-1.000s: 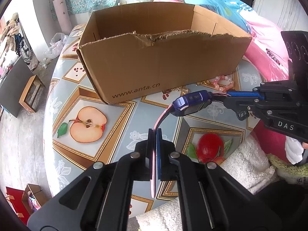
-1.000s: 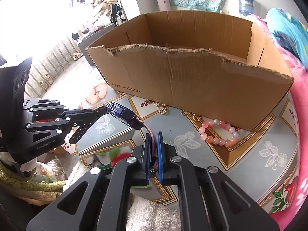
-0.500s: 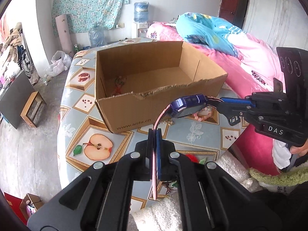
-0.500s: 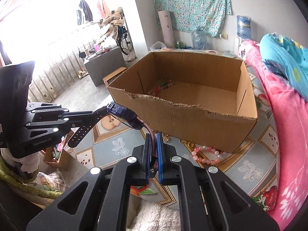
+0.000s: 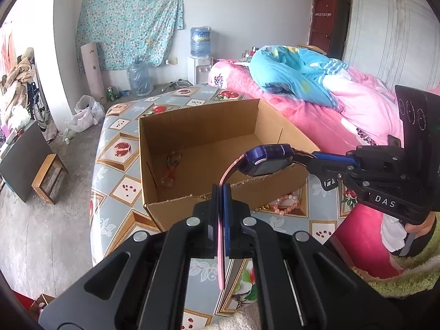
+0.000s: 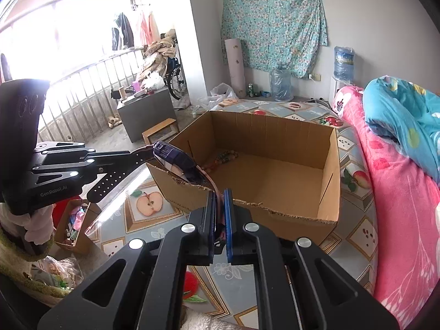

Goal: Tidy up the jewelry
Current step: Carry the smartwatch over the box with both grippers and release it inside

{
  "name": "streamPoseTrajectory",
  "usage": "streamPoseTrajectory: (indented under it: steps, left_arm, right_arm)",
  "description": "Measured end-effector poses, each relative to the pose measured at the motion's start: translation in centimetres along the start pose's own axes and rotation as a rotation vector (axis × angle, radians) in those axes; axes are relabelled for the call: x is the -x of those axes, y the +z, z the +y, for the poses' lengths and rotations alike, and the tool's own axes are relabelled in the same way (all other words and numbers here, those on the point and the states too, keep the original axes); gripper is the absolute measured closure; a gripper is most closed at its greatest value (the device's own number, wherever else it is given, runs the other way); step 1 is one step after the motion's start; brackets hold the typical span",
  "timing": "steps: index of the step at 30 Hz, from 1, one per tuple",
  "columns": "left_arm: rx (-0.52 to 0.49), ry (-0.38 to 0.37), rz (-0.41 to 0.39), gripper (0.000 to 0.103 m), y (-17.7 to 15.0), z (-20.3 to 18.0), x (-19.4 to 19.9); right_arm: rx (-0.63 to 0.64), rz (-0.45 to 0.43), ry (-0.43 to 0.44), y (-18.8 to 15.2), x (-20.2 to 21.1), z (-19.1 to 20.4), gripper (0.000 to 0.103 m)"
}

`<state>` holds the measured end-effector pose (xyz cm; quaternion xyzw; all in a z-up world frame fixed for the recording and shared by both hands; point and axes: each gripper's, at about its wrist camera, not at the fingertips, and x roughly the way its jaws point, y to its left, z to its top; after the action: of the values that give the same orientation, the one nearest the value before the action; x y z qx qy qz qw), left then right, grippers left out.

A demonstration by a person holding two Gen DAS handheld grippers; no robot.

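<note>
A floral cloth [image 5: 129, 24] hangs on the far wall, with a water dispenser [image 5: 200, 55] beside it and a loose water jug [image 6: 280, 84] on the floor. A pink bed [image 5: 316, 110] carries a blue quilt [image 6: 404, 115]. The fruit-patterned tabletop [image 5: 115, 170] stands alongside the bed.

My right gripper [image 6: 219, 220] and left gripper [image 6: 143, 155] each pinch a strap of the watch [image 6: 178, 165] above the cardboard box's [image 6: 327, 192] torn edge.

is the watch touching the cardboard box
Cannot tell. In both wrist views the watch, held by both tongs, overlaps the cardboard box near its torn front edge, but neither shows contact or a gap.
</note>
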<state>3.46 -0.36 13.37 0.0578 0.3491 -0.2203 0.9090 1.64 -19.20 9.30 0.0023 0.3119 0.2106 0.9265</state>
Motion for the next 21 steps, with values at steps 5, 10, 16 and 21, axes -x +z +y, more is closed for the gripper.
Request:
streamPoseTrajectory:
  steps: [5,10,16,21]
  left_arm:
    - [-0.004,-0.026,0.001,0.101,2.5,0.2,-1.8]
    - [0.010,-0.070,0.050,0.101,5.4,1.0,-5.5]
    - [0.046,-0.085,0.171,0.101,7.4,2.1,-13.0]
    - [0.104,-0.108,0.227,0.101,7.9,3.8,-16.2]
  right_arm:
    - [-0.003,0.006,-0.001,2.1,-1.0,-2.0,0.096]
    - [-0.014,0.076,0.045,5.0,-3.9,-4.9,0.097]
    - [-0.015,0.179,0.040,7.5,-9.1,-8.3,0.097]
    - [-0.036,0.210,0.023,8.4,-11.0,-10.4,0.097]
